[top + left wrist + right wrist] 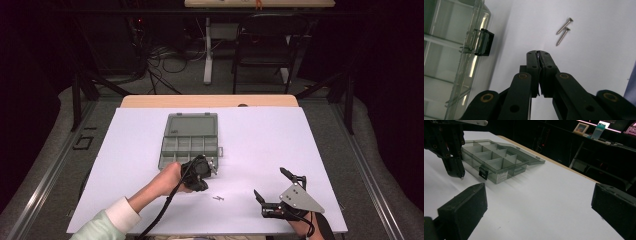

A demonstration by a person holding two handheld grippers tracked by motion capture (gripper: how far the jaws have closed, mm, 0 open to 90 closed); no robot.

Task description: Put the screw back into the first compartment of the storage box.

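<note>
A smoky clear organizer box [176, 150] lies open on the white table, its lid flat behind it and its compartments looking empty. My left gripper [214, 170] hovers just off the box's front right corner, jaws shut, with a thin silver screw tip [462, 178] poking out below them. The left gripper view shows those jaws [539, 53] pressed together beside the box wall [454, 50] and its black latch [484, 42]. Two loose screws [563, 31] lie side by side on the table beyond. My right gripper [270, 181] rests near the front edge, open and holding nothing.
The same two screws [218, 198] lie between the two grippers. Bare white tabletop [270, 135] spreads right of the box. A chair [265, 45] and cables stand on the floor beyond the table's far edge.
</note>
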